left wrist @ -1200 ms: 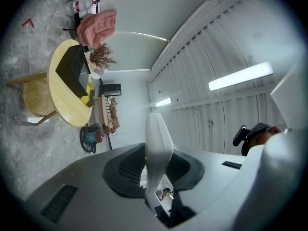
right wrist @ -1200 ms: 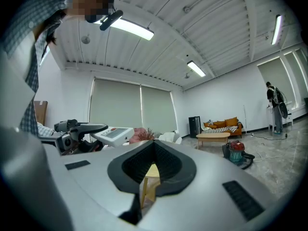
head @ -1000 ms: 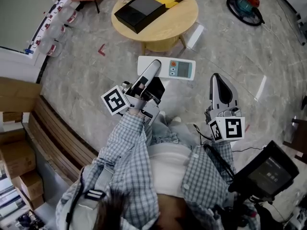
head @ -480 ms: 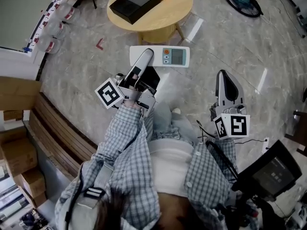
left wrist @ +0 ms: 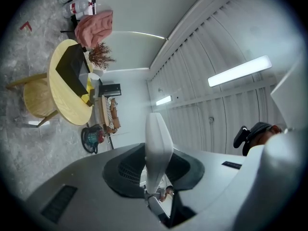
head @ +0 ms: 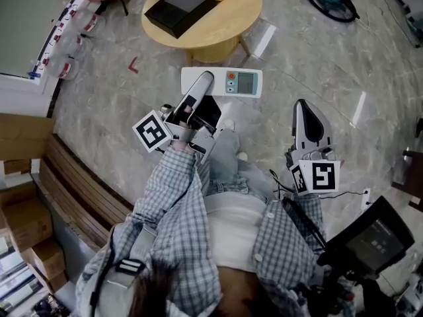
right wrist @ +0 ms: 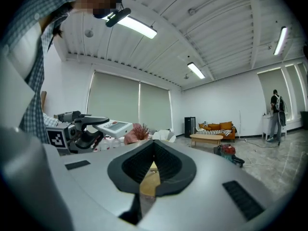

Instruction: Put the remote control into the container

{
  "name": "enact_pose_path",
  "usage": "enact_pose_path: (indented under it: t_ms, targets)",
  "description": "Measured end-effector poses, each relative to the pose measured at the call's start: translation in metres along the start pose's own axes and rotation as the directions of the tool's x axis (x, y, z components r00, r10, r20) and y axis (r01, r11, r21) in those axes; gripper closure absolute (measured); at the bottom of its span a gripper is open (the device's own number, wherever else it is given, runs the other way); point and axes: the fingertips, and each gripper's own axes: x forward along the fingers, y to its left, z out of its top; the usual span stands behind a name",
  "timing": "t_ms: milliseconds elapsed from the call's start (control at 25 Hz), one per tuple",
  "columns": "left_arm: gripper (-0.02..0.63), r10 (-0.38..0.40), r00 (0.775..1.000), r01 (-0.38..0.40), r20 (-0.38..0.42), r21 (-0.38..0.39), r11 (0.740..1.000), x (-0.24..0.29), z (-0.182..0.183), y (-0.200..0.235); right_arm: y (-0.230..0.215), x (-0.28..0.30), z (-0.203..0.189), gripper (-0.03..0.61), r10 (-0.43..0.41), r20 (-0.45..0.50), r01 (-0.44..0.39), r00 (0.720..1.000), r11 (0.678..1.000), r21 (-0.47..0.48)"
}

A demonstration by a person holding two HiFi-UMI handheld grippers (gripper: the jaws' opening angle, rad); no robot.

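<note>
Glossy, seemingly stone floor (head: 330, 65); wooden table (head: 231, 15)

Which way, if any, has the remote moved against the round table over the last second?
No. The remote, clamped in the left gripper, keeps the same gap from the round table; the whole view shifted.

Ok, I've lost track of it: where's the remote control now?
Head view, upper centre: the remote control is clamped in the left gripper, held in the air just short of the round wooden table bearing the black container.
</note>
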Motion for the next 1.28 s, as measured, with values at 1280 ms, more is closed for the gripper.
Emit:
enact_pose_path:
  t_ms: [1280]
  targets:
    - [0.517, -0.015, 1.0, 0.016, 0.015, -0.074, 0.997, 0.135, 0.174, 0.112, -0.044, 0.236, 0.024, 0.574, -0.062, -0.018, 0.059, 0.998, 0.988, -0.146]
